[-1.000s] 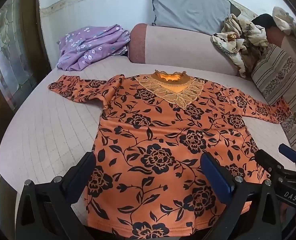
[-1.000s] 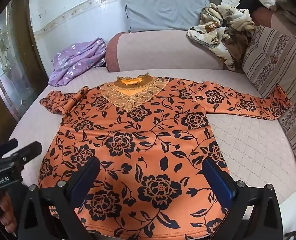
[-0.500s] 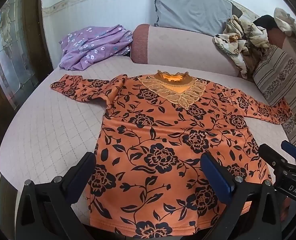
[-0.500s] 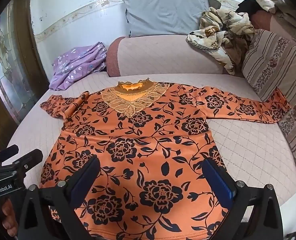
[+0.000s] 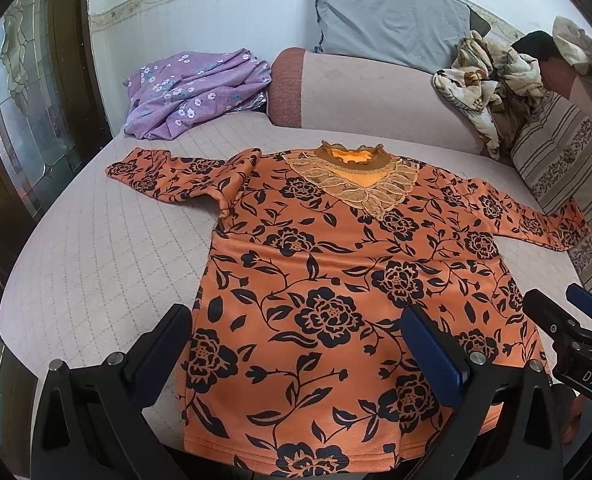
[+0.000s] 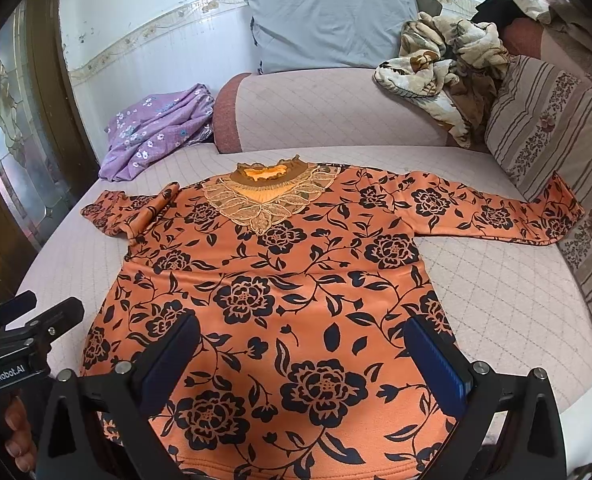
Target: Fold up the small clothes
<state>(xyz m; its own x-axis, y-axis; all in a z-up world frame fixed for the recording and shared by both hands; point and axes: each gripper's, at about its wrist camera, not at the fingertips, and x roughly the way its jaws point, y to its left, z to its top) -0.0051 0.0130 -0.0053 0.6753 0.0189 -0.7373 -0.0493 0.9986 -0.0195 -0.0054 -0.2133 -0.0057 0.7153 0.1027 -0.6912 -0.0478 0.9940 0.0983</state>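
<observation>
We hold both grippers above the near hem of an orange top with black flowers, which lies face up and spread flat on the pink quilted cushion, neck pointing to the far side. Our left gripper has its jaws spread wide and grips nothing; it hangs over the near left part of the top. Our right gripper is likewise spread wide with nothing between its jaws, over the near middle of the cloth. The lace collar sits at the far end of the garment. The left sleeve is bunched and folded back near the shoulder, while the right sleeve stretches out straight, its cuff touching the striped cushion on the right. At the far left lies a purple flowered cloth; a grey pillow leans on the wall, and a crumpled patterned blanket sits at the far right
</observation>
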